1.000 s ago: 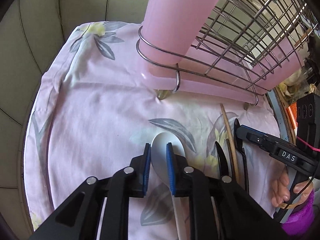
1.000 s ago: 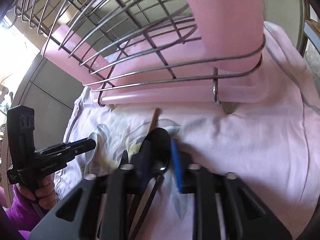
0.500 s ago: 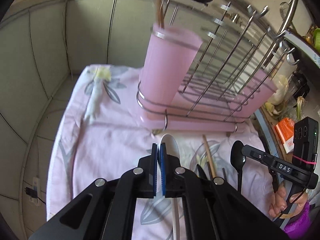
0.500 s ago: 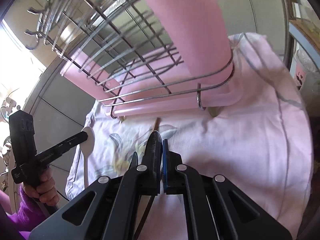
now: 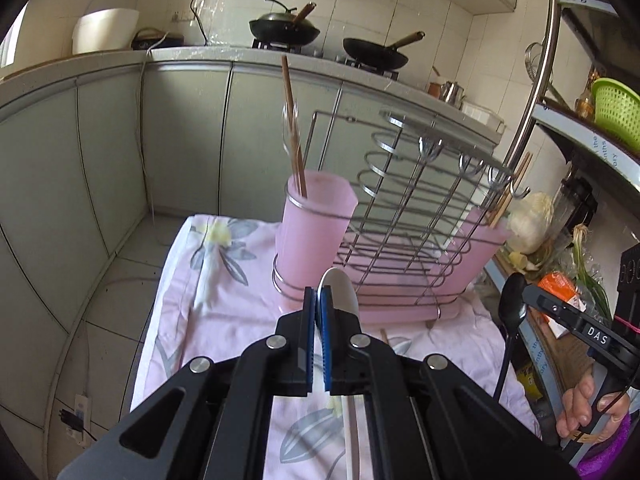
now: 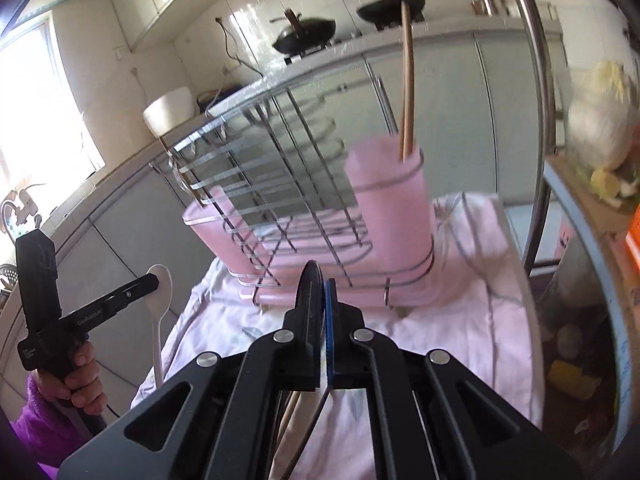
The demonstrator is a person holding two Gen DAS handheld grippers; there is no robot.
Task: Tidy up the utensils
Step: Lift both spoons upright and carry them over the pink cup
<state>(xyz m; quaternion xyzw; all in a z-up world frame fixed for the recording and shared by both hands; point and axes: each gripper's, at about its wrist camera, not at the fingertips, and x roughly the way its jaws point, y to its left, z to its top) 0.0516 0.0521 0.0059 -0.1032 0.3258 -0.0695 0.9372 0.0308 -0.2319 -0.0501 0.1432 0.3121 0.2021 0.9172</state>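
Note:
My left gripper (image 5: 318, 296) is shut on a white spoon (image 5: 340, 286), bowl up, lifted above the floral cloth (image 5: 224, 320); it also shows in the right wrist view (image 6: 160, 284). My right gripper (image 6: 320, 284) is shut on a black spoon (image 6: 310, 280), also lifted; its bowl shows in the left wrist view (image 5: 512, 306). Ahead stands the pink utensil cup (image 5: 316, 224) in the wire dish rack (image 5: 420, 216), holding wooden chopsticks (image 5: 292, 128). The cup (image 6: 390, 208) is ahead and right of the right gripper.
A chopstick and a utensil (image 5: 394, 344) lie on the cloth before the rack. A pink tray (image 5: 400, 312) sits under the rack. Kitchen cabinets and woks (image 5: 284, 30) are behind. A shelf with vegetables and a green basket (image 5: 616, 108) stands right.
Both grippers closed on their spoons on the cloth, then rose and pulled back from the rack, carrying the white and black spoons up.

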